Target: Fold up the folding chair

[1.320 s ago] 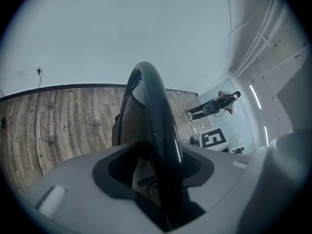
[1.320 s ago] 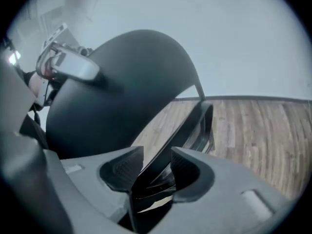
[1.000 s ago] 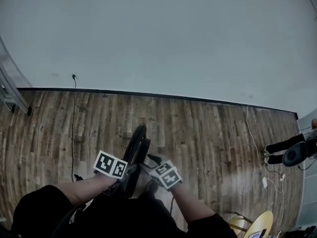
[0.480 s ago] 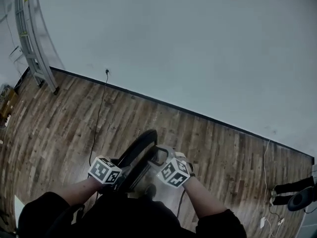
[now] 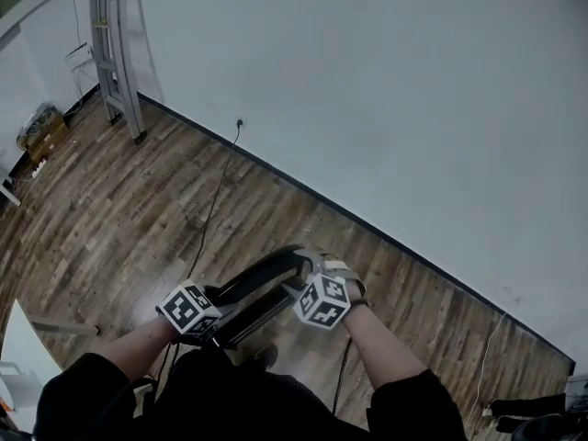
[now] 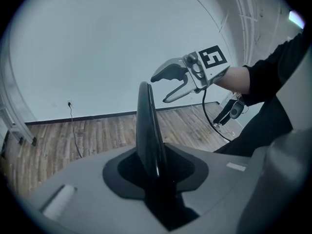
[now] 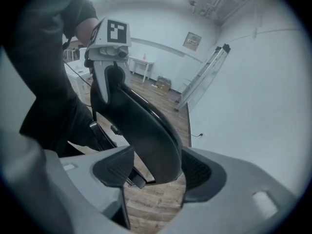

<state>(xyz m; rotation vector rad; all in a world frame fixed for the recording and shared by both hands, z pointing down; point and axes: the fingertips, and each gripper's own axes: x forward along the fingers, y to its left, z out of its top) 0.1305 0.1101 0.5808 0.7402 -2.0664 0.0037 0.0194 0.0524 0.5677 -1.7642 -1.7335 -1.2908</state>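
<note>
The black folding chair is folded flat and hangs edge-on in front of the person, above the wooden floor. My left gripper grips its lower left end. In the left gripper view the chair's thin black edge stands between the jaws of the left gripper, which have just been closing and press on it. My right gripper is at the chair's upper right end. Its jaws have just been opening, and the rounded chair rim sits loosely between them in the right gripper. The left gripper view also catches the right gripper.
A metal ladder leans on the white wall at the upper left. A black cable runs from a wall socket across the floor. Boxes stand at the far left, a white table corner at the lower left.
The head view has swung left, bringing the ladder into sight. The chair has turned from pointing away to lying across. The right gripper has rolled and shifted along the rim.
</note>
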